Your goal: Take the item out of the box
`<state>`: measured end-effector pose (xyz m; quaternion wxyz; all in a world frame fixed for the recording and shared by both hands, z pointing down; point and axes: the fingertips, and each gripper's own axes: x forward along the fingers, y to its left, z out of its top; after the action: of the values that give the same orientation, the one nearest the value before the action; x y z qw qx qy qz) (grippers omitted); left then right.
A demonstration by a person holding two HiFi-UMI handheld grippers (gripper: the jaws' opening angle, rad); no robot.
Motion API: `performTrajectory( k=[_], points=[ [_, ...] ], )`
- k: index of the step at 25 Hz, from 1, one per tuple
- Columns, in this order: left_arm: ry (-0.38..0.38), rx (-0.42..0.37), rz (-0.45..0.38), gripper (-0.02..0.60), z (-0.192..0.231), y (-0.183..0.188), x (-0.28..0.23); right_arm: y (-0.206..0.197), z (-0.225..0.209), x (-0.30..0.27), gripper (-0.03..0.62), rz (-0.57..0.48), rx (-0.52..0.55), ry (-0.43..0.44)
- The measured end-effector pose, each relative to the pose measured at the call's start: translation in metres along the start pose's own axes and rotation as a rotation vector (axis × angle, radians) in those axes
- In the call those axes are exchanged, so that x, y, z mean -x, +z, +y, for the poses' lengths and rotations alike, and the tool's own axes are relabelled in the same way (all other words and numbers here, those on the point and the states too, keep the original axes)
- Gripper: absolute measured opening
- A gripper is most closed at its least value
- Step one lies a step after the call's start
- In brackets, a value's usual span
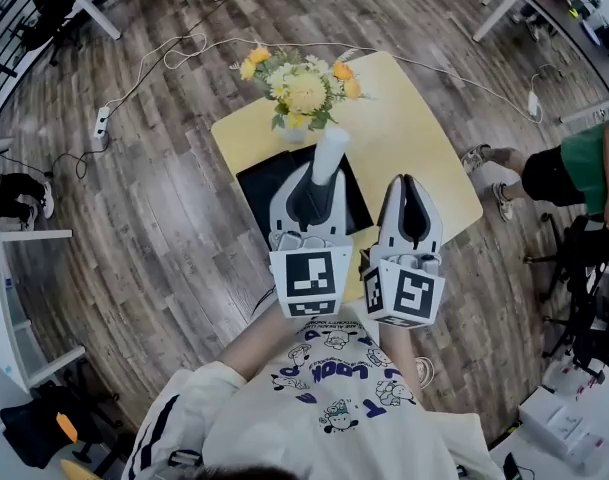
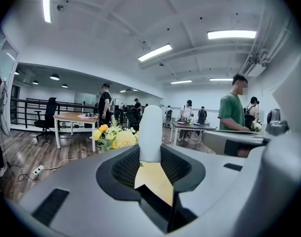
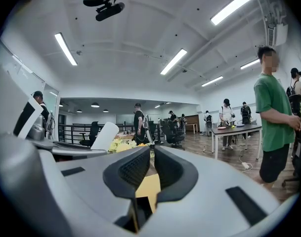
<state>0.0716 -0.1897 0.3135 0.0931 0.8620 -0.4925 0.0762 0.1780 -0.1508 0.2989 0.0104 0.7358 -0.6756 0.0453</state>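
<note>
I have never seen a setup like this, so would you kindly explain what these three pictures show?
There is no robot: a person holds a two-jaw gripper in each hand. One picture comes from a camera on the person's head, looking down; the other two from cameras riding on the grippers, looking along their jaws. Below stands a yellow table with flowers and a black box. The left gripper grips a white tube between its jaws. The right gripper has its jaws together, with nothing in them.

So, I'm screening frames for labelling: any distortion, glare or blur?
Head view: strong fisheye, floor planks bend near the edges, sharp. Left gripper view: black round vignette, ceiling lights blown out, tube crisp. Right gripper view: same vignette and glare.
</note>
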Motion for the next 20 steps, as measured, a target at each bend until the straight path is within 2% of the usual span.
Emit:
performTrajectory(
  k=[20],
  points=[
    [0.001,-0.009,-0.012,0.137,-0.0039,0.0001,0.0043,0.0018,-0.0031,0.0025,0.046,-0.008,0.004,-0.002]
  ],
)
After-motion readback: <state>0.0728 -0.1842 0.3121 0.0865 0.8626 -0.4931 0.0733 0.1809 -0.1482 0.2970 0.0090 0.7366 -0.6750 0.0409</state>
